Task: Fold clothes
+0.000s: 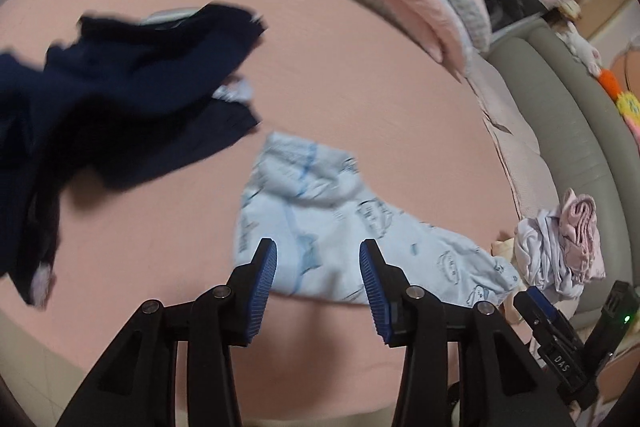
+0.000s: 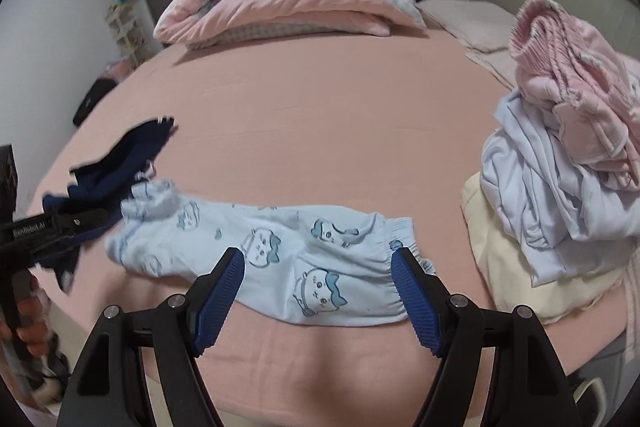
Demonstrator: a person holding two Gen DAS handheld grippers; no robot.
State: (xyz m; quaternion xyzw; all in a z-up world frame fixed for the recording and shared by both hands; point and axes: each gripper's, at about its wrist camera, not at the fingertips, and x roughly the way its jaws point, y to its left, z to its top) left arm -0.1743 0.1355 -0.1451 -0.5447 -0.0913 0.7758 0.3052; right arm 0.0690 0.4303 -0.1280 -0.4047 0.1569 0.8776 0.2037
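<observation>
- The light blue printed trousers (image 2: pixel 280 255) are seen laid across the lower middle of the right wrist view on the pink bed sheet (image 2: pixel 320 131); they lie roughly flat but rumpled, and no fold is visible in them.
- A dark navy garment (image 1: pixel 120 99) is seen crumpled at the left of the left wrist view, touching the blue trousers' upper end; it is judged unfolded.
- A heap of pink, white and cream clothes (image 2: pixel 560 187) is seen at the right edge of the right wrist view, bunched and not folded.
- The left gripper (image 1: pixel 318 267) is held with jaws wide and empty above the trousers.
- The right gripper (image 2: pixel 318 275) is likewise wide apart, nothing being held.
- The task is judged barely begun: every garment in view remains to be folded.
</observation>
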